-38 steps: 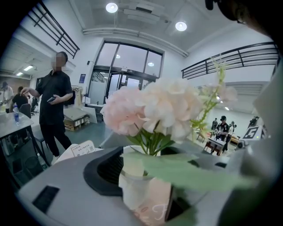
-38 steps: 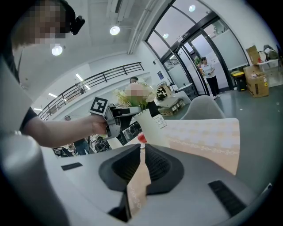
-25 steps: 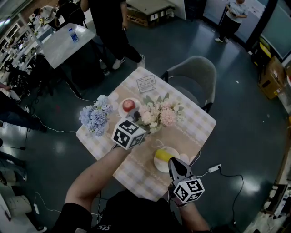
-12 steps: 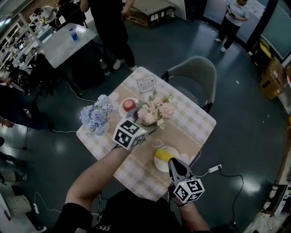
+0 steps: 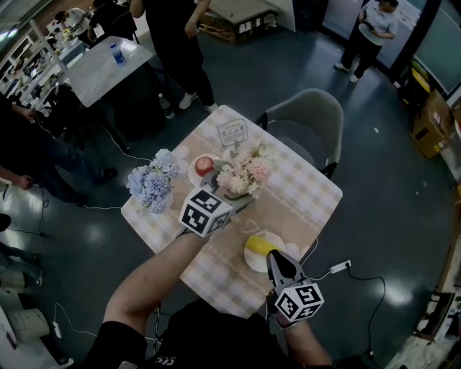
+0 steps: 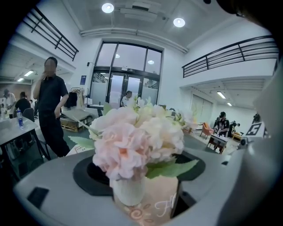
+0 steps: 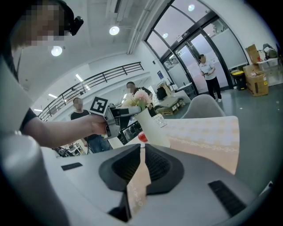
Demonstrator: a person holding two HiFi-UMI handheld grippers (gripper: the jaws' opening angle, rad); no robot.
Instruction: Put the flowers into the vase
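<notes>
Pink flowers sit in the vase, between jaws my left gripper just opened wide (right gripper closed, empty); I'd retreat straight back.

a big open hall of an office or lab building, set up for recording work rather than a home. a high ceiling with round recessed lights, a mezzanine railing and tall glass entrance doors show it. the dark polished floor carries loose cables and cardboard boxes. people stand around a white work table, near a small checked-cloth table with a grey chair.
</notes>
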